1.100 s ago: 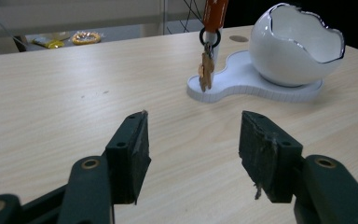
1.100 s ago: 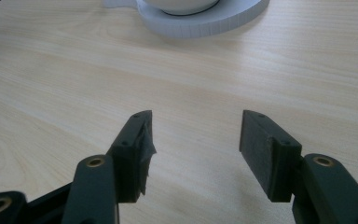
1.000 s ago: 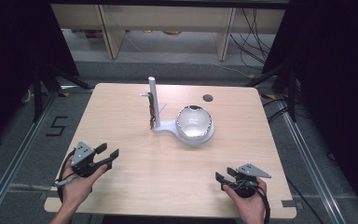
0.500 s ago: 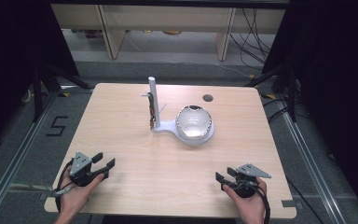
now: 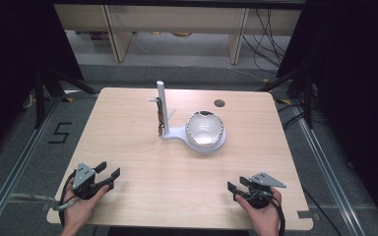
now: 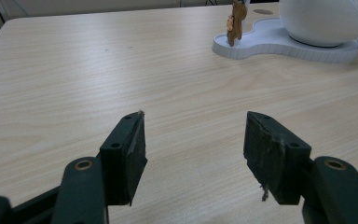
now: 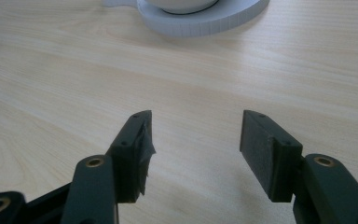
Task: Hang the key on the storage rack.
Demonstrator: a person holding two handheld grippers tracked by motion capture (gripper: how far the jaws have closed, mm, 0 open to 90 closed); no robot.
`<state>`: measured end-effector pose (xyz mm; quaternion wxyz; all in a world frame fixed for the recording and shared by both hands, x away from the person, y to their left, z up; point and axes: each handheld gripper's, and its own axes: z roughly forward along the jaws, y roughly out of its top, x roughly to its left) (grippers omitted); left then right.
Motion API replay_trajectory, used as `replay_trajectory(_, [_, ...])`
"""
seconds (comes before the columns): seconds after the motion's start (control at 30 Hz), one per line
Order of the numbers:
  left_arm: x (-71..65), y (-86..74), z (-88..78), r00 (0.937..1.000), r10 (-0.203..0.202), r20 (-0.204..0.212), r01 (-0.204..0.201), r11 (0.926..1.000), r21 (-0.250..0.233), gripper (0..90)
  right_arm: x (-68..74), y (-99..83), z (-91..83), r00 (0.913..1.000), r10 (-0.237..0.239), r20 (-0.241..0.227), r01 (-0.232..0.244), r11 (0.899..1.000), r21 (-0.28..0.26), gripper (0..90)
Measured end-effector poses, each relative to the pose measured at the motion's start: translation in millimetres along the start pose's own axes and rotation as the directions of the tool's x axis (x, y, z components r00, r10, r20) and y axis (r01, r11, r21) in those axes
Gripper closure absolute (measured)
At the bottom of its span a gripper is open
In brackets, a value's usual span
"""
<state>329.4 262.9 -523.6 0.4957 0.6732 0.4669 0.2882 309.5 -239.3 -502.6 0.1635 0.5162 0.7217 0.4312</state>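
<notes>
Nothing held yet: left gripper (image 5: pixel 109 175) just spread wide, empty, right gripper (image 5: pixel 235 188) spread too, both low on desk (image 5: pixel 128 123), well short of white stand (image 5: pixel 177 133) and bowl (image 5: pixel 205 129)

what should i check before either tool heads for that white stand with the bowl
1. Left tool open and holding nothing: ok; its jaws have just been opening.
2. Right tool open and holding nothing: ok.
3. Bare table between both tools and the white stand: ok.
4. Shiny bowl seated on the stand's round base: ok.
5. Small brown figure beside the upright post: there, but whether it hangs or leans, cannot tell.
6. Anything inside the bowl: cannot tell, too reflective.
</notes>
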Motion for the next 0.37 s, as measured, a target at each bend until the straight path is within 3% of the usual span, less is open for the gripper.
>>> replay_trajectory(0.13, [0.1, -0.4, -1.3, 0.9999, 0.0, -0.012, 0.0, 0.9999, -0.013, 38.3, -1.5, -0.5, 1.4, 0.9998, -0.016, -0.006, 0.017, 1.0, 0.005, 44.7])
replay_trajectory(0.23, [0.8, -0.9, -1.6, 0.9998, -0.014, -0.013, 0.013, 0.9996, -0.024, 37.7, -2.5, -0.8, 2.4, 0.9991, -0.032, 0.027, 0.031, 0.999, 0.011, 44.7])
replay_trajectory(0.27, [1.4, -0.9, -1.6, 0.9999, -0.012, -0.011, 0.011, 0.9996, -0.026, 37.3, 1.1, -1.3, 1.4, 0.9997, 0.013, 0.023, -0.014, 1.0, 0.021, 44.7])
replay_trajectory(0.33, [1.5, -0.8, -2.3, 0.9997, -0.02, -0.017, 0.019, 0.9994, -0.027, 36.9, 1.1, -1.5, 1.9, 0.9999, 0.013, -0.003, -0.013, 1.0, 0.011, 44.7])
replay_trajectory(0.37, [1.8, -0.8, -2.7, 0.9996, -0.019, -0.02, 0.019, 0.9995, -0.026, 36.8, -1.9, -0.9, 1.9, 0.9995, -0.031, 0.006, 0.03, 1.0, 0.007, 44.6])
